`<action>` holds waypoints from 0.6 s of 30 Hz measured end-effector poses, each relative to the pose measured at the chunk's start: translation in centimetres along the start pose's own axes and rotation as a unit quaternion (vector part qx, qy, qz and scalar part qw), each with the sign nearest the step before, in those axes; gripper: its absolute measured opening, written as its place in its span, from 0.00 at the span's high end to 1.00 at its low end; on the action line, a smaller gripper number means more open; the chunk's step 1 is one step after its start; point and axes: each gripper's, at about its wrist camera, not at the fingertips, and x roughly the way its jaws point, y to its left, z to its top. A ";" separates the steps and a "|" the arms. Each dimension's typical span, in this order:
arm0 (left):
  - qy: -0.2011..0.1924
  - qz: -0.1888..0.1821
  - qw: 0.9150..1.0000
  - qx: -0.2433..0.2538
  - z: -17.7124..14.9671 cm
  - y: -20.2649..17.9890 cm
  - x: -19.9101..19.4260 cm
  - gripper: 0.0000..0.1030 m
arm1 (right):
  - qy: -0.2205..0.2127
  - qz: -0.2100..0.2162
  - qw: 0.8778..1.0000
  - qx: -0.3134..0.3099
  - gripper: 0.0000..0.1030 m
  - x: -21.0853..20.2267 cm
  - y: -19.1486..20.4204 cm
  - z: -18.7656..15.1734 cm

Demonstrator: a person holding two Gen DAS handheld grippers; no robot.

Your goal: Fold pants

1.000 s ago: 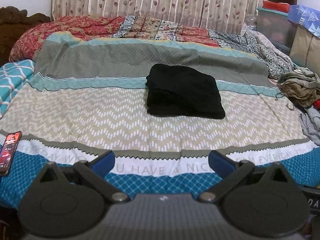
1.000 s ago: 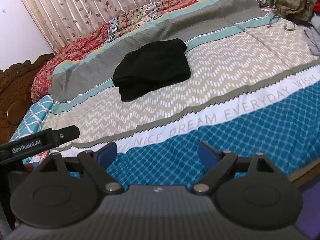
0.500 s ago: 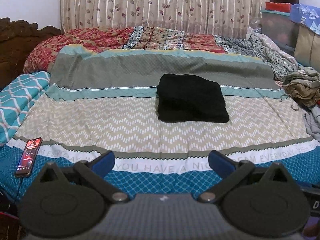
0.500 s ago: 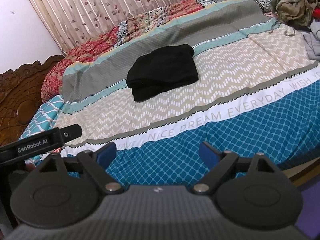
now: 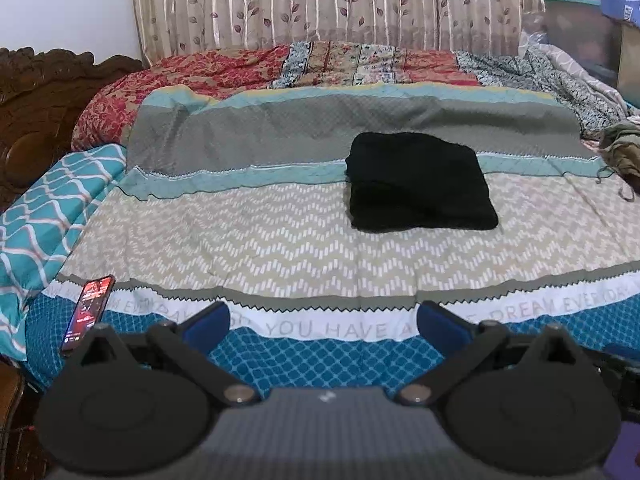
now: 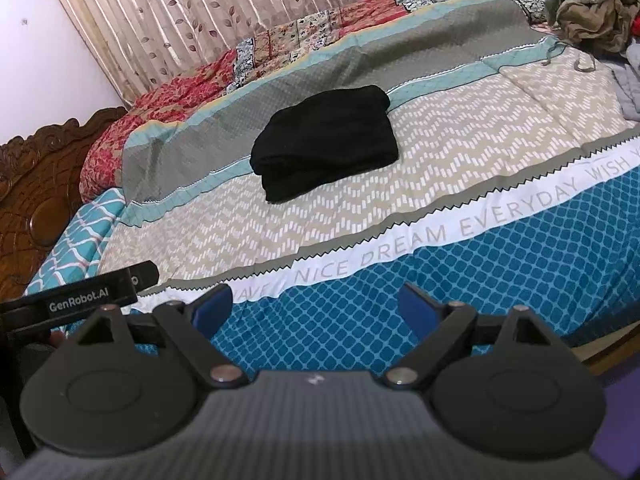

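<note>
Black pants (image 5: 418,182) lie folded into a compact rectangular bundle on the patterned bedspread (image 5: 280,240), near the middle of the bed; they also show in the right wrist view (image 6: 326,140). My left gripper (image 5: 323,322) is open and empty, held back over the bed's near edge, well short of the pants. My right gripper (image 6: 316,308) is open and empty, also over the near edge and apart from the pants. The left gripper's body (image 6: 80,298) shows at the left of the right wrist view.
A phone (image 5: 89,306) with a lit screen lies at the bed's near left corner. A heap of loose clothes (image 6: 592,8) sits at the far right. A carved wooden headboard (image 5: 44,100) is on the left, curtains (image 5: 320,0) behind, storage boxes (image 5: 580,28) at right.
Both grippers have drawn back from the bed and swung slightly; the pants look smaller and shifted right in the left view. The pants have not moved. Both grippers stay open.
</note>
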 end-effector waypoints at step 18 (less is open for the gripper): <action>0.029 0.009 0.999 0.033 0.4 -2.4 4.1 0.00 | -0.075 -0.049 0.996 -0.021 0.11 0.3 -1.2 0.3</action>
